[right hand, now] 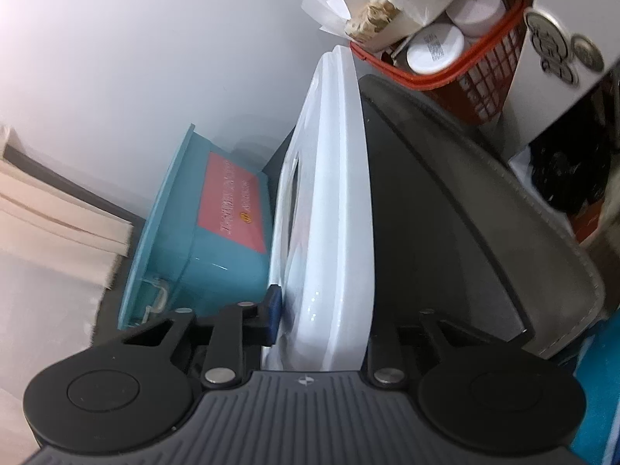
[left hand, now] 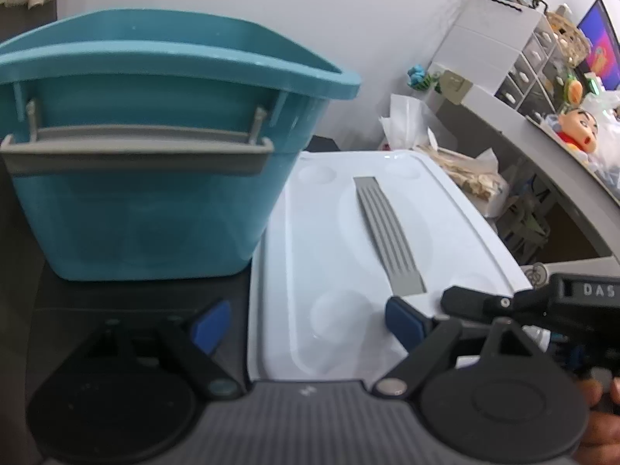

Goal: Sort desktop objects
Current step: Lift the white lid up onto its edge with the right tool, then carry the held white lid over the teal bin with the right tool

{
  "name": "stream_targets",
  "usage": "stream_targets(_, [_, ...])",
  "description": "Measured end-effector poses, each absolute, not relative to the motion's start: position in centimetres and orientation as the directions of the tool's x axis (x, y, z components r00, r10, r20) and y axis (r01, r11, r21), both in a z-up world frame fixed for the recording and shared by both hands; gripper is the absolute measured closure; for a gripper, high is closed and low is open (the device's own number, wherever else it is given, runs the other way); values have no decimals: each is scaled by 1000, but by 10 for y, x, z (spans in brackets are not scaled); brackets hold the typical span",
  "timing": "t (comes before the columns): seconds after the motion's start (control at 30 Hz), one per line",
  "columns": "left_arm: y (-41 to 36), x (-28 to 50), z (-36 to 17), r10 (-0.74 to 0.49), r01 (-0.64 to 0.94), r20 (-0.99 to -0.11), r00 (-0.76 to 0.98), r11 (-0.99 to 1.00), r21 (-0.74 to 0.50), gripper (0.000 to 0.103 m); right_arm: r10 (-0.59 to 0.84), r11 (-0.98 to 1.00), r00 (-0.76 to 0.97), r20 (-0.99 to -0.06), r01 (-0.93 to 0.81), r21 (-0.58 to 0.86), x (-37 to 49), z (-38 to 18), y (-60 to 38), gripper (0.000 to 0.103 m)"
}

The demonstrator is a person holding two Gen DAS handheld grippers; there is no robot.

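A teal storage bin (left hand: 147, 193) with a grey latch stands at the left on the dark desk mat (right hand: 445, 213). Inside it lies a pink box (right hand: 232, 209). Beside the bin on the right lies its white lid (left hand: 329, 271) with a grey handle strip (left hand: 387, 232). My left gripper (left hand: 306, 325) is open, and the lid's near left corner sits between its blue pads (left hand: 211, 325). My right gripper (right hand: 329, 317) is shut on the lid's (right hand: 333, 193) edge, one blue pad (right hand: 273, 310) on top and the other finger hidden beneath. It reaches in from the right (left hand: 484, 302).
An orange basket (right hand: 484, 73) with white jars stands behind the lid, next to paper bags and tissue (left hand: 407, 124). On a raised grey shelf (left hand: 542, 147) at the right are white drawers (left hand: 496, 38), a doll (left hand: 577, 128) and a monitor (left hand: 600, 42). A white wall lies behind.
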State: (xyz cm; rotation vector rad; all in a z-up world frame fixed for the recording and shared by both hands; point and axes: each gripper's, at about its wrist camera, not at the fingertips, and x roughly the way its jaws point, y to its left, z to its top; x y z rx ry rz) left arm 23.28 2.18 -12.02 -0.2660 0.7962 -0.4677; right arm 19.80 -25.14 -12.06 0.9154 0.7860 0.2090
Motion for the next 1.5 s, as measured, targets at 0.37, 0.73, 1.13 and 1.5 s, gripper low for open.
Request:
stream_targets(0.37, [27,229,-112,-499,306,-600,625,864,-399,14,501,469,758,-418,168,867,188,-118,-262,96])
stream_targets(0.73, [20,218,-90,-481,301,-618,622,876,-378,14,487,433,779,-395,177,884,176,-110,-262,95])
stream_targets(1.13, [18,190,-33,-444,311,-609,657,896,-318,14,496,370,816,-298,112,922,156,-82,-273,95])
stream_targets(1.5, [17,164,15,-454,312,-580,677,890,-332,14,539,291,827,-160,-5,957,131,-63,-281,95])
